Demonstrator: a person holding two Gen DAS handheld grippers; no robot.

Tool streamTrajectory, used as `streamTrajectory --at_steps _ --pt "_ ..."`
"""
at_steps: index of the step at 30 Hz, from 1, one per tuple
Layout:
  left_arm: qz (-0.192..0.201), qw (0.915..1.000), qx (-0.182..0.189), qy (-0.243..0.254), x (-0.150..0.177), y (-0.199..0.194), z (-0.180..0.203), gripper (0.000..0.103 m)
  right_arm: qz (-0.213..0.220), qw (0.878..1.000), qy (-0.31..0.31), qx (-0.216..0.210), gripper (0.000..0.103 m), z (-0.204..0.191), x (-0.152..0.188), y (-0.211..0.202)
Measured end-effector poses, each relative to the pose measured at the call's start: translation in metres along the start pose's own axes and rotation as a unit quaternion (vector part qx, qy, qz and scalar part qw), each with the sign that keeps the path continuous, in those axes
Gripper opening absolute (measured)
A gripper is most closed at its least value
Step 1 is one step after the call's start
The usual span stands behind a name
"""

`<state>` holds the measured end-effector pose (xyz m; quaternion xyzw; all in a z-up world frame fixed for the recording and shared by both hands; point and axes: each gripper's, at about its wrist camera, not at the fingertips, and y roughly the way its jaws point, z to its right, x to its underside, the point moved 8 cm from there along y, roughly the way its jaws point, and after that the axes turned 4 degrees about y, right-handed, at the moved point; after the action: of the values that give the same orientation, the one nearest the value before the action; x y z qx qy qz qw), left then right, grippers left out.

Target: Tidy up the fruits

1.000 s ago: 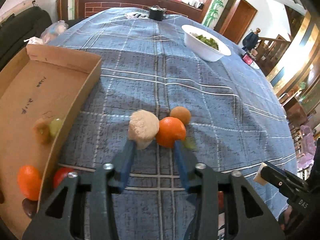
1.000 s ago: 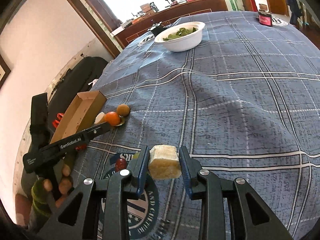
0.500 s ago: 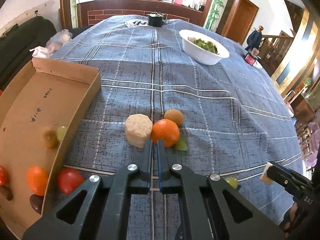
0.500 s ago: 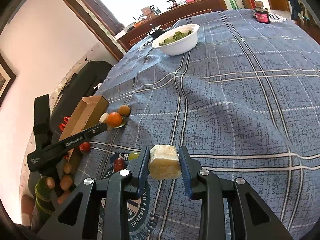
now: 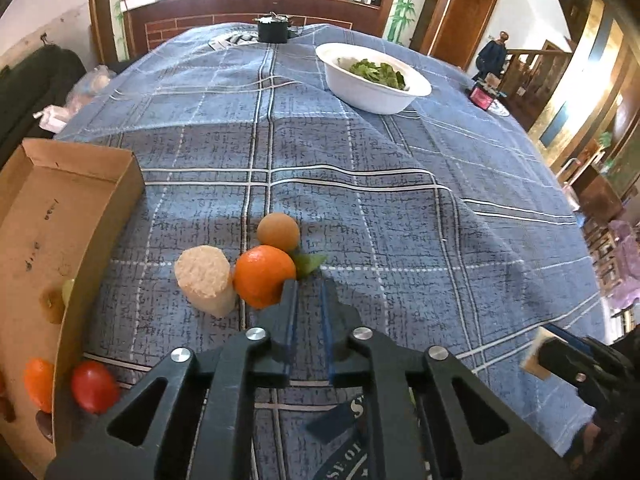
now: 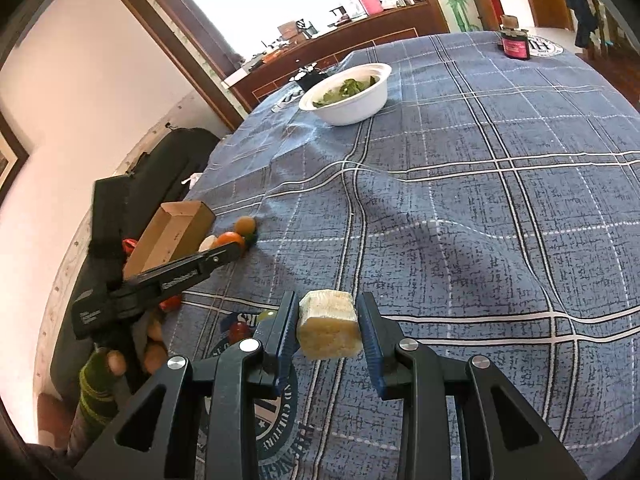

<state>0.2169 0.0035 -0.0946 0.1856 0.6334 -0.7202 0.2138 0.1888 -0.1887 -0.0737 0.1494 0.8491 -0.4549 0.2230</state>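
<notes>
Left tongs beside orange

Blue plaid cloth covers the desk. On it, a cardboard box sits at the edge. Just beside the box: a pale cut chunk, an orange touching it, a brown round fruit behind. Far from the box, a white bowl of greens.

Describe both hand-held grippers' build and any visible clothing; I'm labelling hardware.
Each hand-held gripper, left and right, has black angular linkages, silver pivot bolts and blue ribbed pads. The left carries white lettering on its side. A green striped knit cuff shows.
</notes>
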Motion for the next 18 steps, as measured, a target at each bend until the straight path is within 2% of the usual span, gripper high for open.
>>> streamTrajectory --at_steps 1,4,5,6,8,9,12,14,18 --pt "-0.001 1.0000 0.003 0.000 0.001 -0.001 -0.001 0.009 -0.001 1.000 -0.001 0.002 0.031 -0.001 0.000 0.003" --pt "0.006 0.9999 -0.006 0.010 0.001 -0.006 -0.006 0.018 -0.006 1.000 -0.007 0.007 0.031 -0.008 -0.002 0.013" --pt "0.011 0.9997 -0.008 0.018 0.001 -0.008 -0.006 0.029 -0.007 1.000 -0.008 0.007 0.031 -0.010 -0.002 0.015" --pt "0.014 0.9995 -0.012 0.024 0.001 -0.009 -0.007 0.045 -0.007 1.000 -0.008 0.008 0.031 -0.012 -0.003 0.018" --pt "0.016 0.9987 -0.040 0.028 0.000 -0.013 -0.014 0.059 -0.006 1.000 -0.007 0.007 0.031 -0.016 -0.003 0.022" --pt "0.024 0.9985 -0.041 0.028 0.001 -0.019 -0.018 0.059 -0.005 1.000 -0.007 0.006 0.031 -0.018 -0.003 0.023" --pt "0.042 0.9988 -0.011 0.023 0.004 -0.033 -0.023 0.060 -0.002 1.000 0.001 0.005 0.031 -0.018 0.000 0.024" --pt "0.047 0.9986 -0.019 0.017 0.005 -0.035 -0.031 0.061 -0.002 1.000 0.005 0.006 0.031 -0.016 0.003 0.024" --pt "0.021 0.9992 -0.034 -0.001 0.008 -0.016 -0.044 0.061 -0.006 1.000 0.012 0.004 0.031 -0.010 0.006 0.026"
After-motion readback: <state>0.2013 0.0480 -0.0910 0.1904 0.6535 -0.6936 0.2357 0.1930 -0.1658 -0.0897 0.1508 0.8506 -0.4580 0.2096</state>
